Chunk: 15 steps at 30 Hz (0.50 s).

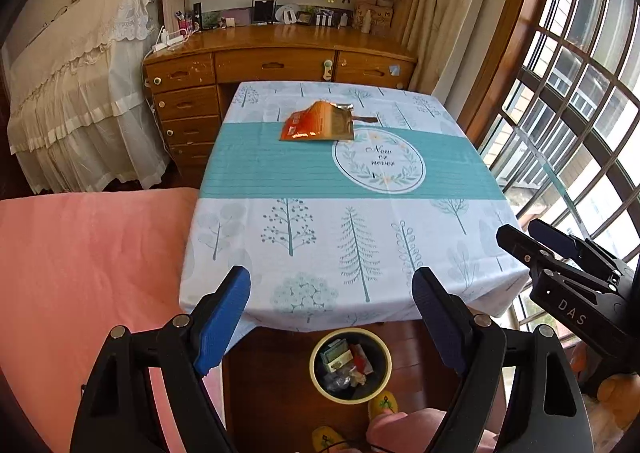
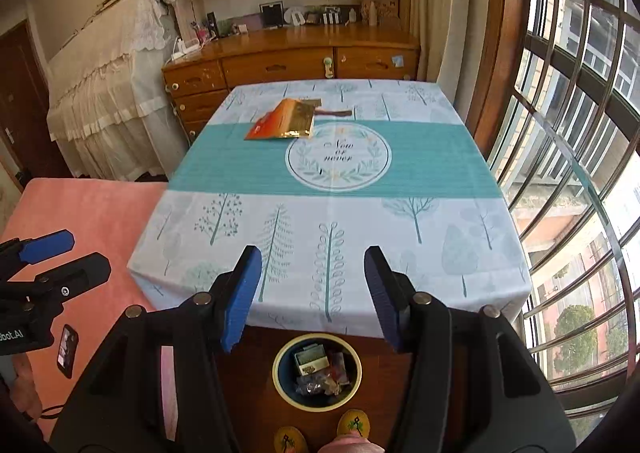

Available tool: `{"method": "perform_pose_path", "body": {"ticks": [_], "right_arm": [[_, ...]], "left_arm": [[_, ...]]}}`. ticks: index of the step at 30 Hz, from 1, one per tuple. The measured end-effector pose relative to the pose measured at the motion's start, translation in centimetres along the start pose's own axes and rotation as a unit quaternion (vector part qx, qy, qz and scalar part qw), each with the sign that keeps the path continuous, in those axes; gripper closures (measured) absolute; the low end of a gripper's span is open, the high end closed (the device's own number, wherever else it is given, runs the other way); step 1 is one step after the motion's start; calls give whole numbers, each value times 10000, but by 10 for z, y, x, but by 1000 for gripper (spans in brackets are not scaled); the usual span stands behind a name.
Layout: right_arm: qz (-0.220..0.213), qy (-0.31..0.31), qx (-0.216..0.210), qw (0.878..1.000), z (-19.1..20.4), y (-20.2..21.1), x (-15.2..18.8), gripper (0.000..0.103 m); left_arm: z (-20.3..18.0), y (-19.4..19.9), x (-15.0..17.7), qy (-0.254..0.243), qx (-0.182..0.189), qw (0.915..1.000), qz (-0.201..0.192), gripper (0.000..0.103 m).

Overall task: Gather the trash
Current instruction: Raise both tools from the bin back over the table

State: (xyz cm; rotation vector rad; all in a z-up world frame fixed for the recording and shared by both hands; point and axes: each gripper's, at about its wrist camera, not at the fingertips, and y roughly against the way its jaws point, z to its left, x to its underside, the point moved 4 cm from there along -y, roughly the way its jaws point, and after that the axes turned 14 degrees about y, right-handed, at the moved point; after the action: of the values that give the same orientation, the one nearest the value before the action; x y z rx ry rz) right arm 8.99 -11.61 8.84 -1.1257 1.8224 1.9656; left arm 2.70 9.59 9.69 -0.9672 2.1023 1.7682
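Note:
An orange and gold snack wrapper [image 1: 318, 121] [image 2: 284, 119] lies on the far half of the table, with a small brown strip [image 1: 366, 120] [image 2: 334, 113] just to its right. On the floor at the table's near edge stands a round bin [image 1: 314, 367] [image 2: 277, 373] with a yellow rim and several pieces of trash inside. My left gripper [image 1: 332, 281] [image 2: 86, 251] hangs open above the near table edge and the bin, with nothing between its blue pads. My right gripper [image 2: 313, 257] [image 1: 520, 231] is beside it, also open and holding nothing.
The table [image 1: 360, 181] wears a tree-print cloth with a teal band. A pink bed [image 1: 80, 273] borders its left side, with a phone [image 2: 67, 351] on it. A wooden desk [image 1: 280, 61] stands behind, and a barred window [image 1: 580, 93] on the right. Yellow slippers [image 2: 354, 427] show below.

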Motion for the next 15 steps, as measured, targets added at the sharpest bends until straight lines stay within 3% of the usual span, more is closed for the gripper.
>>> {"method": "perform_pose_path", "body": {"ticks": [4,8,15], "right_arm": [[-80,103,-157,9998,-4,-7,-28,52],[-149,254,-434,9986,-11,-33,-59,52],[44,408,-1418,9890,-32,-128,-120,52]], "left_arm": [[2,0,-31,113,-197,9995,-205,19],[7,-23,-63,414,-333,9985,-154,22],[4,-99,-128,873,-794,9930,-109,25]]}}
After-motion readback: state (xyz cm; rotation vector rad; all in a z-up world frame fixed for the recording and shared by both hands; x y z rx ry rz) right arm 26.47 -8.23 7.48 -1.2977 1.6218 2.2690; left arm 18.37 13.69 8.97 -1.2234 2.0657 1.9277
